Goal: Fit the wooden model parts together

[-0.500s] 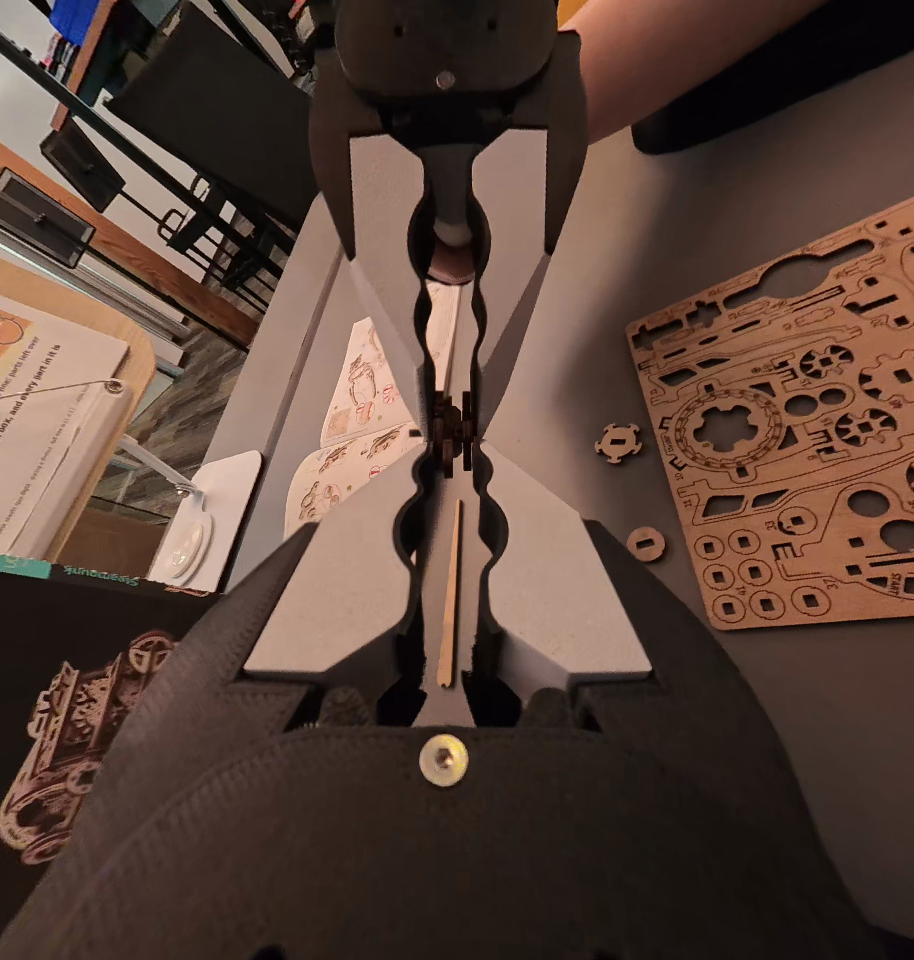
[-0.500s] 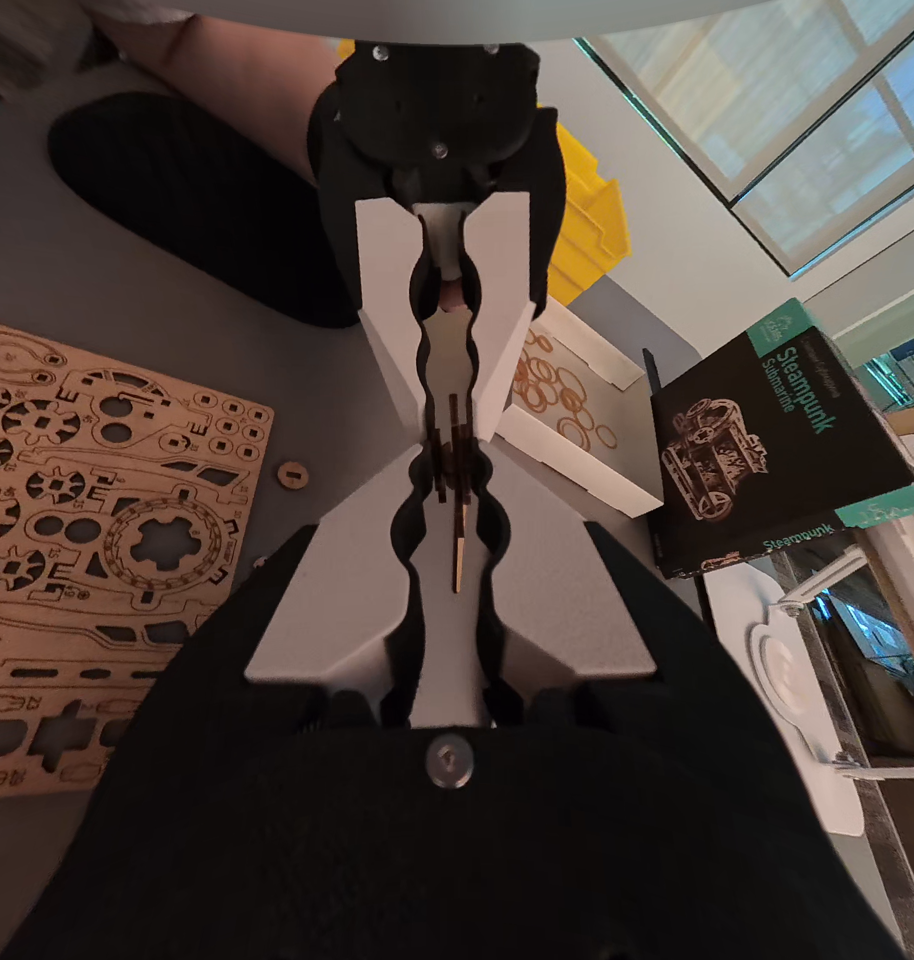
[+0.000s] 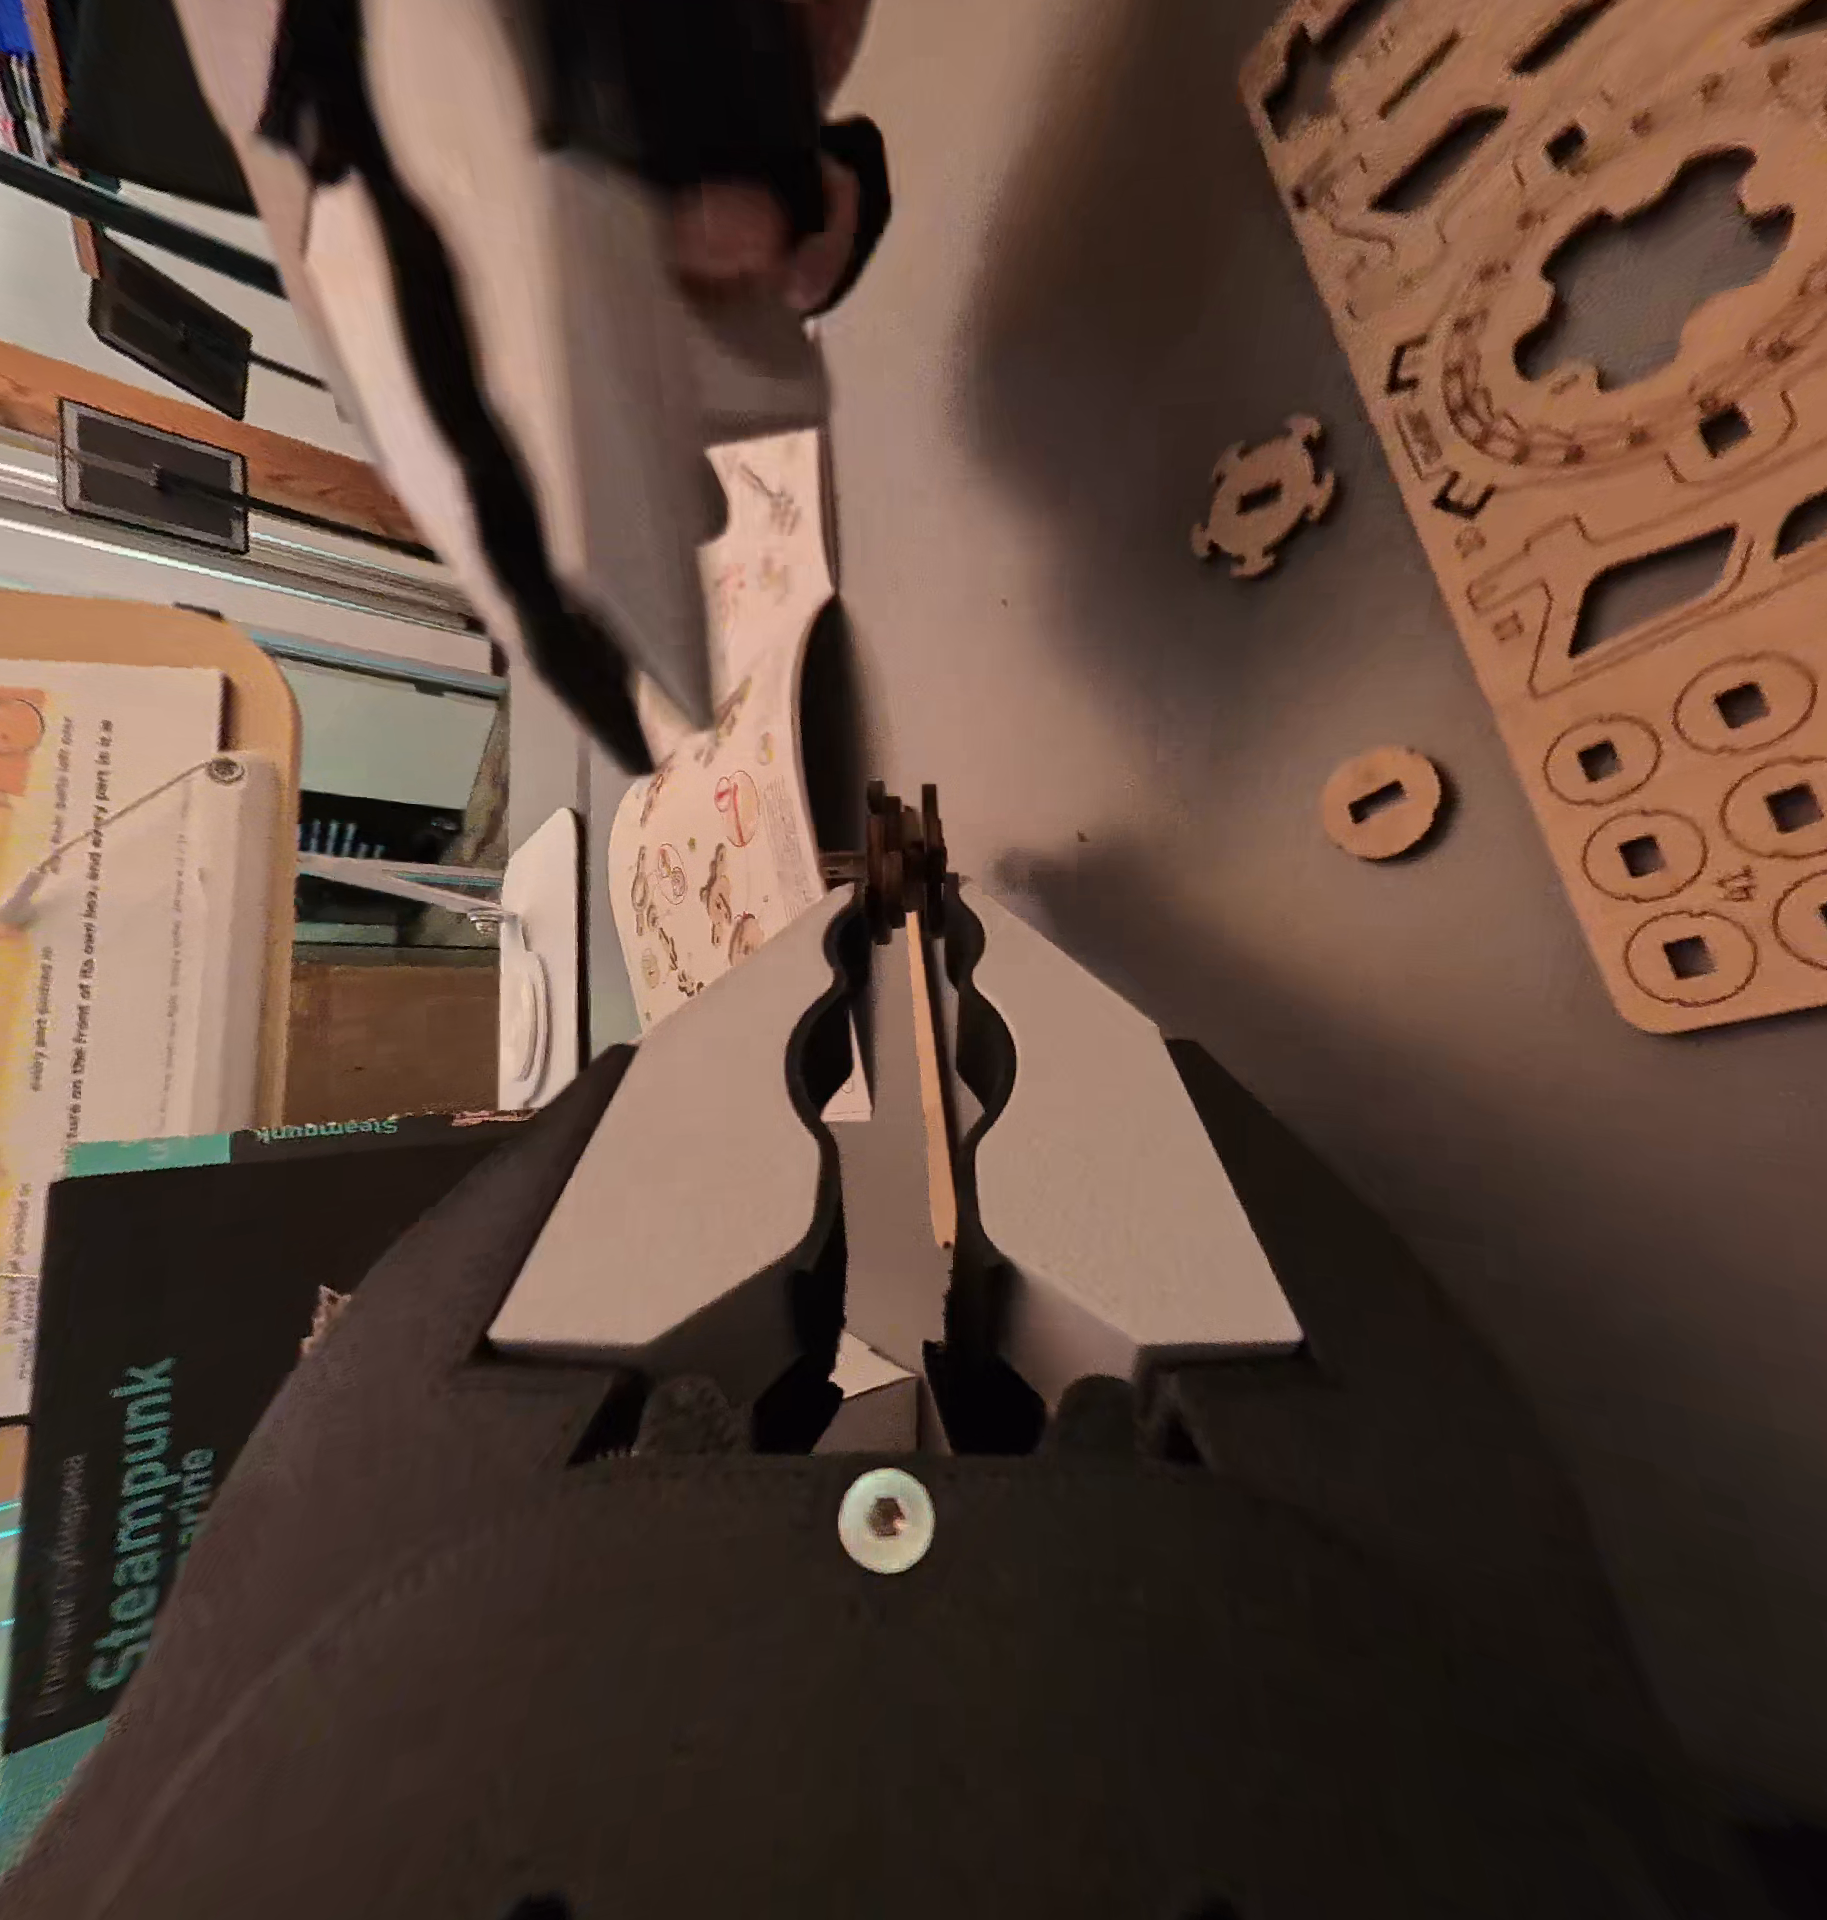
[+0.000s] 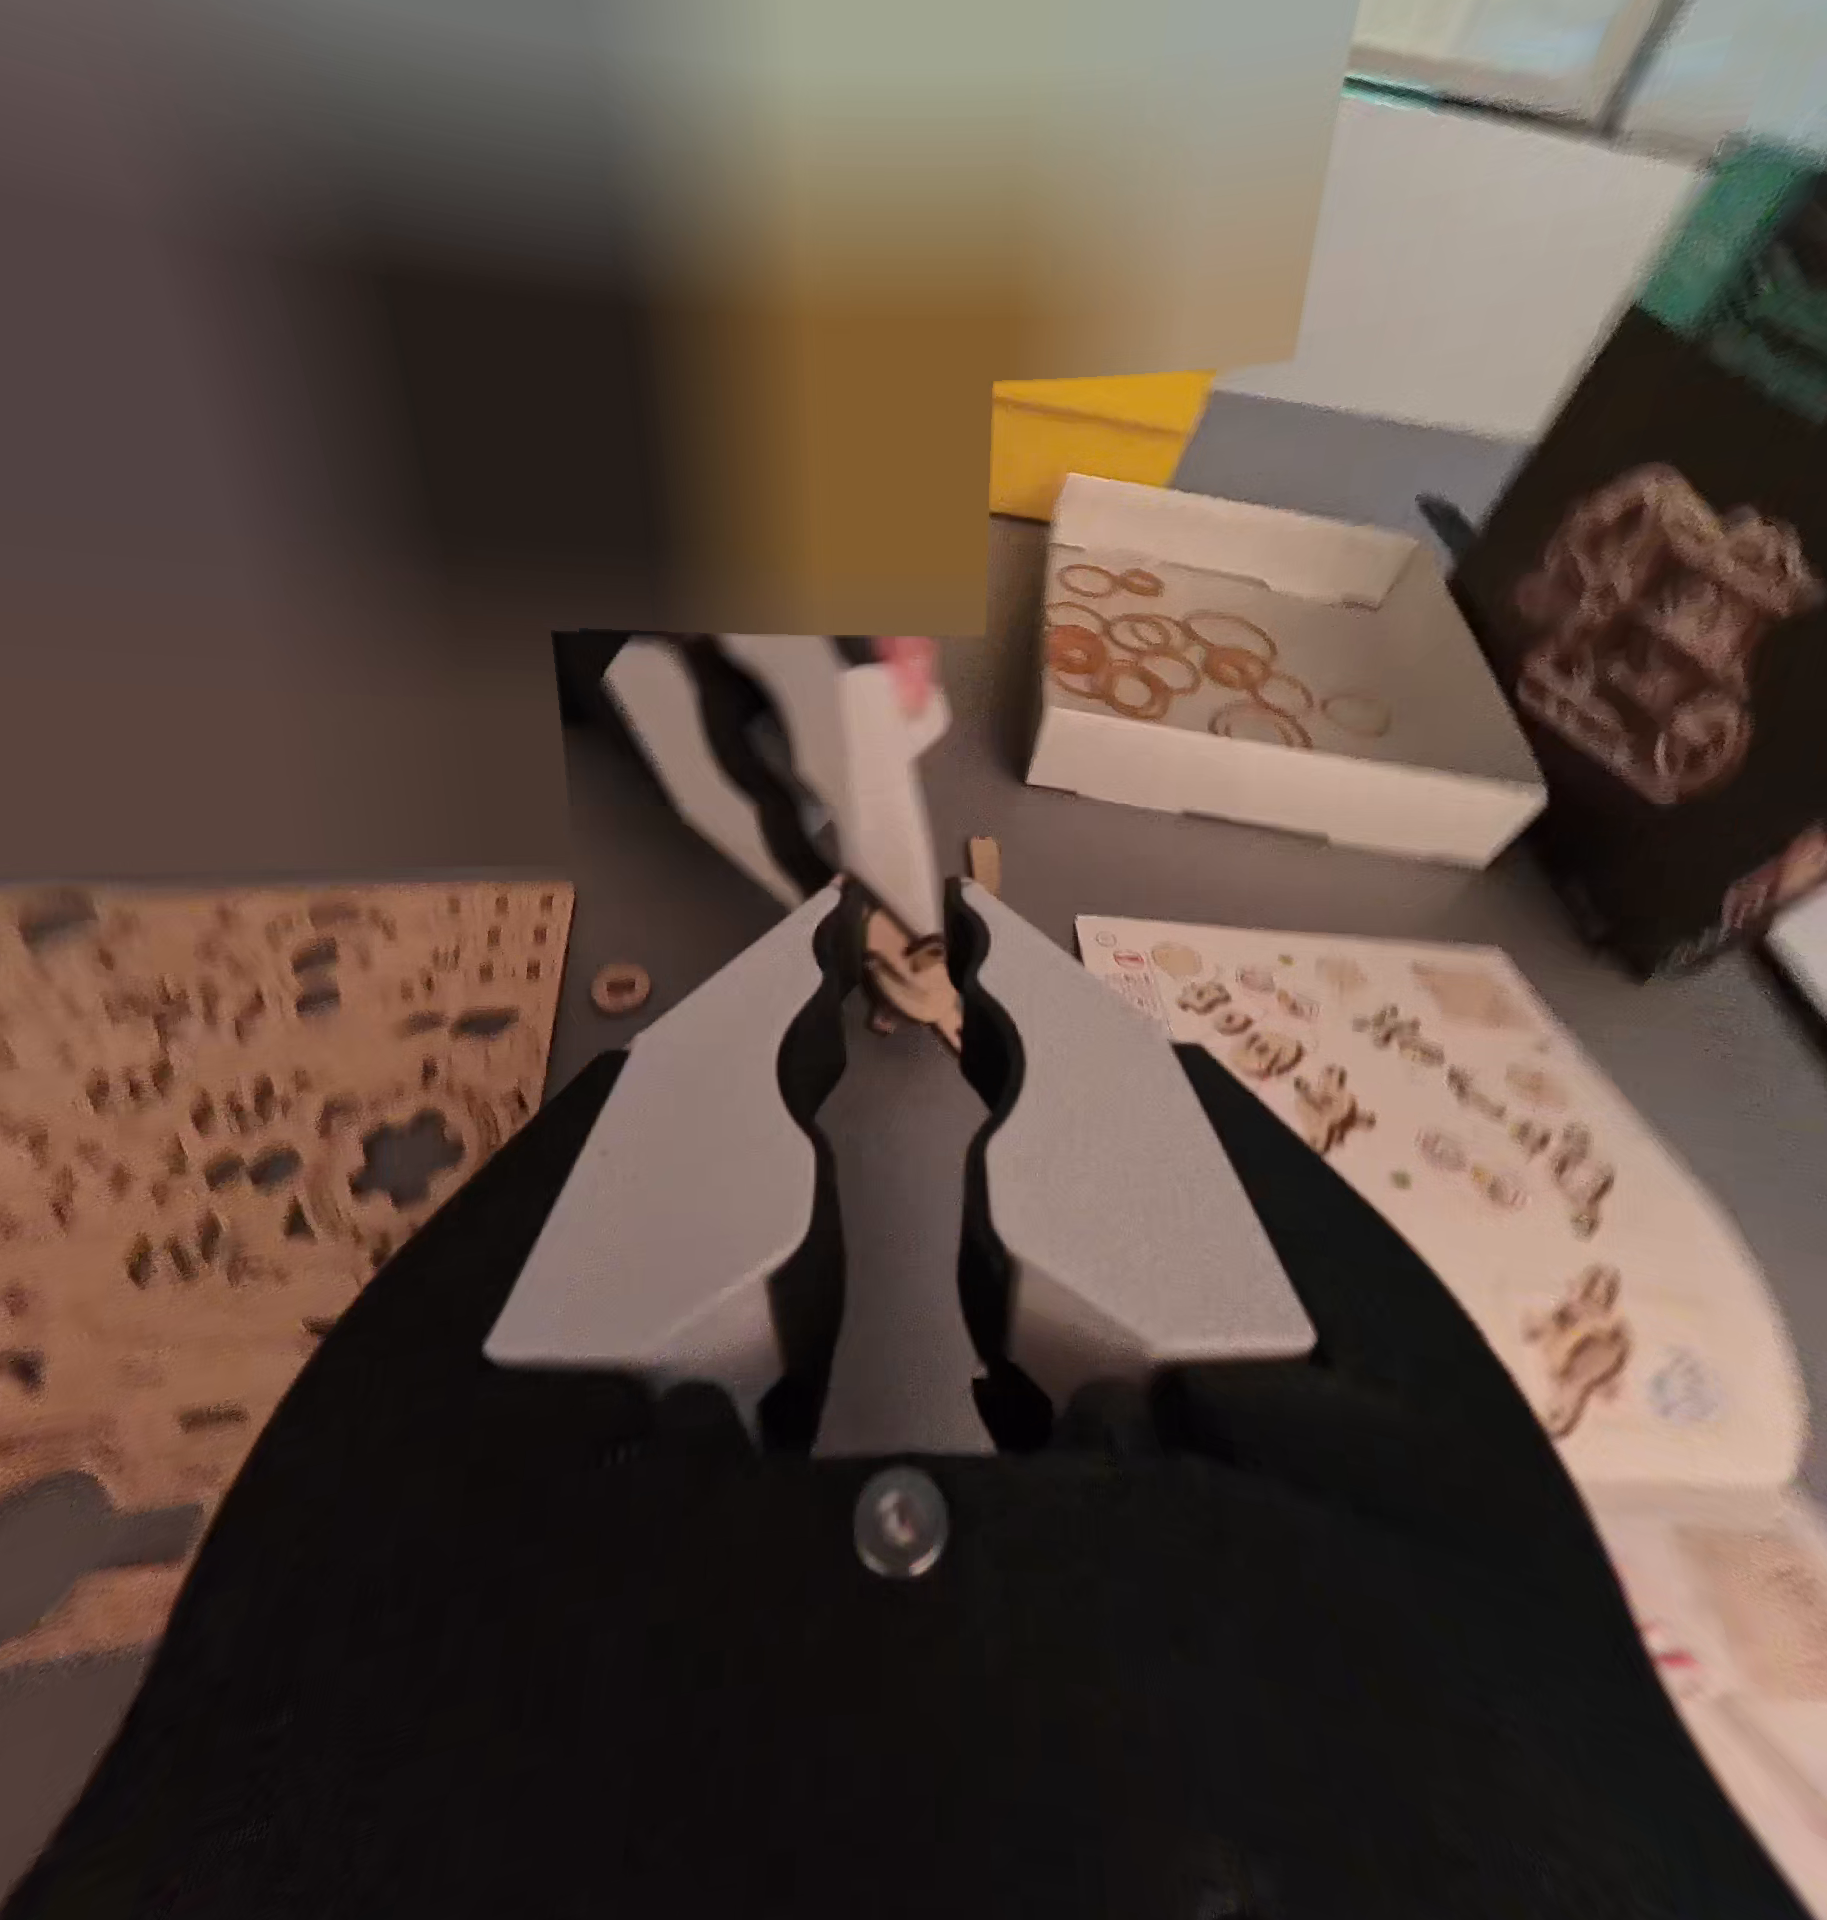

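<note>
Across the grey counter (image 3: 1148,312) to my right lies the biggest thing, the laser-cut wooden sheet (image 3: 1657,520), flat, with many parts punched out. On my other side a black kit box (image 3: 161,1403) stands at the counter's edge, and an instruction leaflet (image 3: 722,810) lies open beyond my left tool (image 3: 904,909). From the right wrist view a white tray (image 4: 1273,790) of thin wooden rings sits farther back. My right tool (image 4: 893,914) has a narrow gap between its fingers and, as far as the blur lets me judge, nothing in it. My left tool is clamped on the small gear assembly (image 3: 901,852): dark wooden discs stacked at the fingertips, threaded on a pale toothpick-like axle (image 3: 932,1081) whose long axis runs back between the fingers toward the camera, pointed end nearest me. Two loose parts lie on the counter beside the sheet: a notched gear (image 3: 1264,497) and a slotted disc (image 3: 1382,802).
</note>
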The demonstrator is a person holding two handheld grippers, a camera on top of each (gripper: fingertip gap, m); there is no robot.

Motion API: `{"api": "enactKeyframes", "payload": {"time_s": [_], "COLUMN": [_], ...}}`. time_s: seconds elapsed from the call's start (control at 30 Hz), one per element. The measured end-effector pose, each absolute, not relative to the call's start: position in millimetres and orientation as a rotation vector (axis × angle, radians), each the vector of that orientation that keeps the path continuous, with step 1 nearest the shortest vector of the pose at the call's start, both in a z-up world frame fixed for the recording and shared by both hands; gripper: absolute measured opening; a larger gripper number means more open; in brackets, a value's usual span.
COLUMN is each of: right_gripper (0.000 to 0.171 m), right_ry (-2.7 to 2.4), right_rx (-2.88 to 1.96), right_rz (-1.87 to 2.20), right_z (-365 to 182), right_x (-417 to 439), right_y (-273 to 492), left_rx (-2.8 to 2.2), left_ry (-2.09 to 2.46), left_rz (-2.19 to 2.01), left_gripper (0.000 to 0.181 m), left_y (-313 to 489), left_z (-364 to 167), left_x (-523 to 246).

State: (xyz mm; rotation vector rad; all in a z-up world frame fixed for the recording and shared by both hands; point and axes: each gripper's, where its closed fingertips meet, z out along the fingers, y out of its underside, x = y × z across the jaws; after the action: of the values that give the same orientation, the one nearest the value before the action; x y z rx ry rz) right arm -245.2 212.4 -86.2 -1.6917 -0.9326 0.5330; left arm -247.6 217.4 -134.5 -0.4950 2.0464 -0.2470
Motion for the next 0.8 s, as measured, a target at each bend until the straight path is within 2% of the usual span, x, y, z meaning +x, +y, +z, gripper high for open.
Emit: {"api": "enactKeyframes", "payload": {"time_s": [0.13,0.2,0.33,0.43,0.53,0.7,0.8], "right_gripper": [0.016,0.02,0.017,0.016,0.016,0.019,0.018], "right_ry": [-0.613,-0.618,-0.686,-0.723,-0.781,-0.762,-0.769], "right_rx": [-1.951,-2.019,-2.091,-2.104,-2.091,-2.077,-2.103], "right_rz": [0.776,0.814,0.75,0.747,0.671,0.658,0.645], "right_z": [-108.3,-121.0,-140.2,-145.2,-146.2,-140.7,-146.4], "right_x": [-234.2,-241.2,-248.9,-252.6,-251.3,-253.4,-252.6], "right_y": [230.6,227.4,223.8,220.5,220.0,221.7,221.1], "left_rx": [-0.446,-0.443,-0.469,-0.486,-0.591,-0.876,-0.991], "left_ry": [2.085,2.089,2.115,2.125,2.24,2.18,2.11], "left_rz": [-0.153,-0.126,-0.151,-0.163,-0.355,-0.749,-0.762], "left_gripper": [0.012,0.012,0.018,0.031,0.036,0.03,0.029], "left_y": [216.4,216.9,212.5,214.8,207.0,203.4,215.0], "left_z": [-149.0,-150.9,-154.2,-150.2,-147.8,-121.9,-126.1], "left_x": [-248.5,-248.5,-249.9,-251.8,-264.3,-262.0,-252.8]}}
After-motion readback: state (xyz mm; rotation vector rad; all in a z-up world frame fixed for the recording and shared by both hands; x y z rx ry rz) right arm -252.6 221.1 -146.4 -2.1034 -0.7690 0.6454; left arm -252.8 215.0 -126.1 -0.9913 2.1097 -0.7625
